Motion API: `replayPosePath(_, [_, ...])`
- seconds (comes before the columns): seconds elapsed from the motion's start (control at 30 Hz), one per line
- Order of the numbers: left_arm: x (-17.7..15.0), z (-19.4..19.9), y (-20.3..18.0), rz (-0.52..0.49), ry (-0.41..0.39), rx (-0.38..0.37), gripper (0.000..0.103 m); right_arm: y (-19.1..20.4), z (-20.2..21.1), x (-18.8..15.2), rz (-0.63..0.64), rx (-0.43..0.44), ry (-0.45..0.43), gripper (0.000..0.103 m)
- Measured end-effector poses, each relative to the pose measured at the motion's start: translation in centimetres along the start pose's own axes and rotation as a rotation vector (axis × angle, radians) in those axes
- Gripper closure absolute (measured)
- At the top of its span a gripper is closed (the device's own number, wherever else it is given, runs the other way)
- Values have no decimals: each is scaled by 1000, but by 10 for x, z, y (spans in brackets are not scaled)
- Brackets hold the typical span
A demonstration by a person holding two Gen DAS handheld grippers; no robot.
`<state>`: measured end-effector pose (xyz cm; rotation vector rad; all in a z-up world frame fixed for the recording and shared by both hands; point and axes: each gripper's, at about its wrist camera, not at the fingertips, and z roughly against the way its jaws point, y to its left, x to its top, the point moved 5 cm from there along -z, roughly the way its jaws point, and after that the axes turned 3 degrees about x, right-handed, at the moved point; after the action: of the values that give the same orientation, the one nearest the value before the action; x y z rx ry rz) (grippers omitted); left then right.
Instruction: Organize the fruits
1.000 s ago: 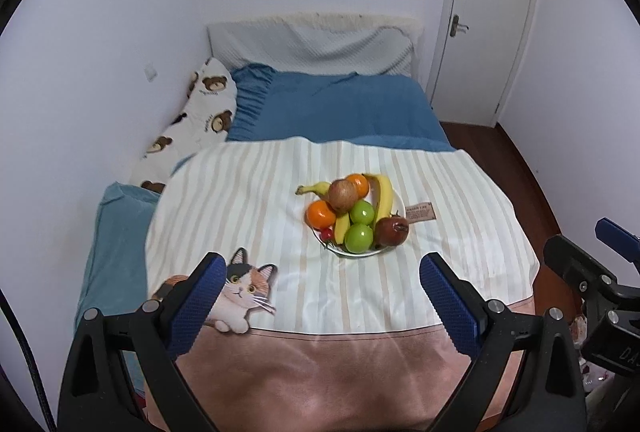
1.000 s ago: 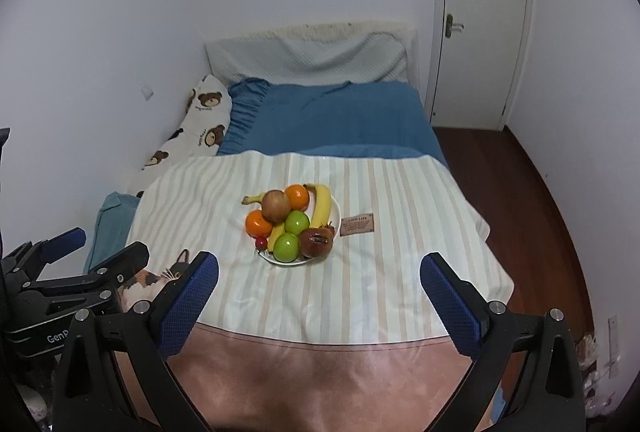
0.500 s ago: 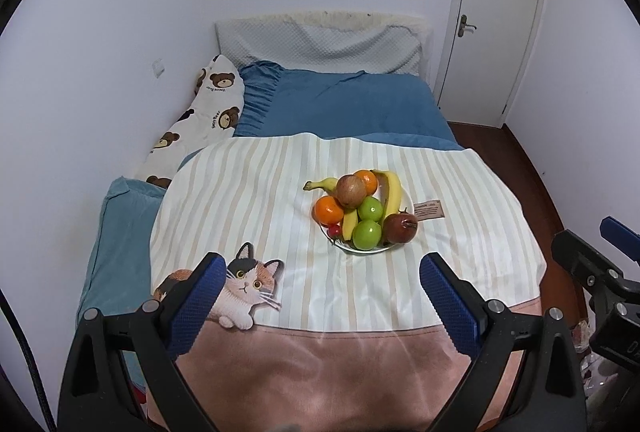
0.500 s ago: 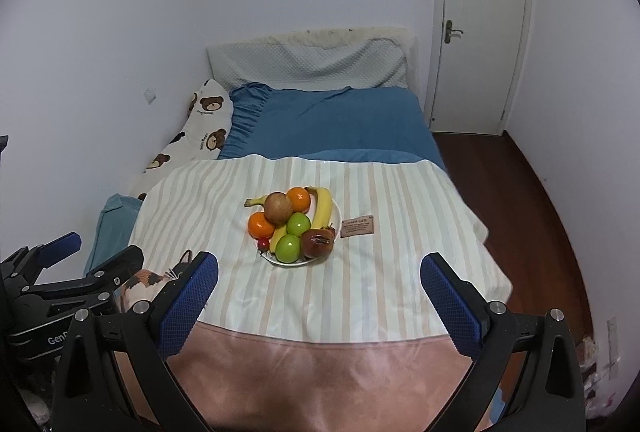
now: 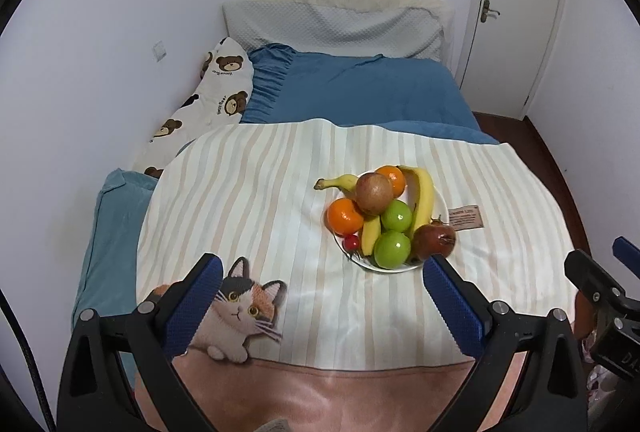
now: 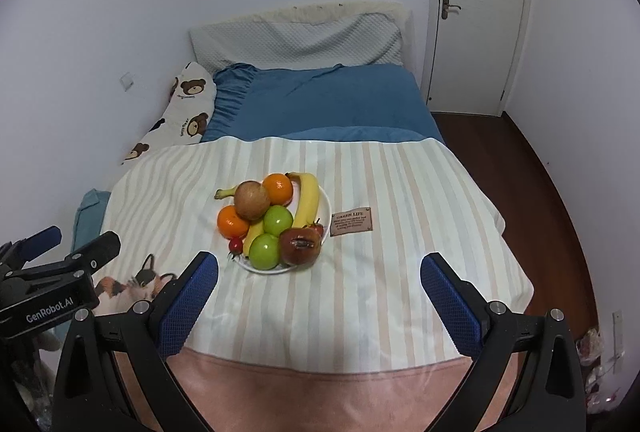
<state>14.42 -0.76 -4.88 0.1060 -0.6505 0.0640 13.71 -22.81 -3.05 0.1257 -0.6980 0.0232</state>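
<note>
I had both the left gripper (image 5: 318, 288) and right gripper (image 6: 319, 286) spread wide and empty, the white plate (image 5: 442, 200) of fruit sitting ahead of the fingers, beyond their tips. The brown apple (image 5: 374, 192) topped the pile; round, smooth, probably light and likely to roll, so I judged a grip across its widest middle best.

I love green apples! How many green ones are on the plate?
2. One green apple sits in the middle of the white plate, beside the long banana. The other green apple is at the plate's near edge. More may hide underneath.
</note>
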Motion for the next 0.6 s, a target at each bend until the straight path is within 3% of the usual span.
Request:
replayPosePath(0.27, [2, -26, -6, -2, 13, -3, 0, -5, -29, 9, 2, -12, -11, 0])
replayPosePath(0.6, [2, -32, -8, -2, 20, -2, 0, -6, -44, 3, -3, -11, -1, 0])
